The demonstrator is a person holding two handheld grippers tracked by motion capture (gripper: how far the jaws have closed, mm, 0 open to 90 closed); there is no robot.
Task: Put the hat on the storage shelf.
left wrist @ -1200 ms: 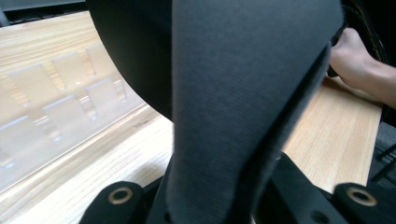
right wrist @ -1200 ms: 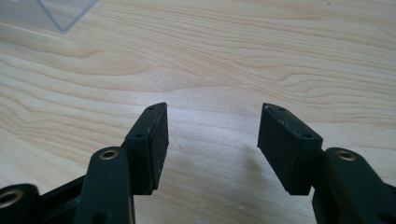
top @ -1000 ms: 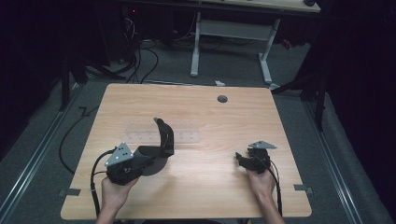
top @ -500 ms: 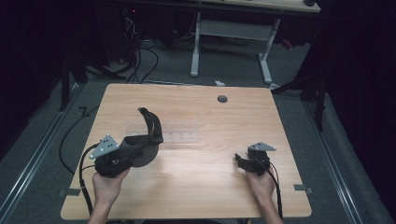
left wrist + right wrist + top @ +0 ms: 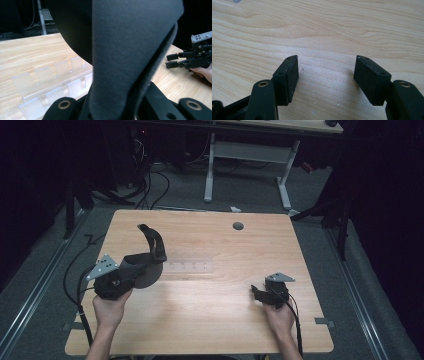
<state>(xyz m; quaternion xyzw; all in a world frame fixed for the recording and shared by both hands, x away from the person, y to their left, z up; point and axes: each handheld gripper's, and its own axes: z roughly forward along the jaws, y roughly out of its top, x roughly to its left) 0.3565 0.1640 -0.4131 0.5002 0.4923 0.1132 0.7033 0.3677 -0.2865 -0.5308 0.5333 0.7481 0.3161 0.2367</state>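
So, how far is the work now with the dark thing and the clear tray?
Done: the left gripper is shut on the dark fabric piece and holds it above the table. In hand: carrying it. Left: the clear divided tray looks empty; the right gripper rests open on the table.

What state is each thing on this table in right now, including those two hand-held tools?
Left tool: shut on dark curved piece, raised above table.
Dark curved piece: held, sticking up.
Clear divided tray: lying flat, apparently empty.
Right tool: open, holding nothing, low over the wood.
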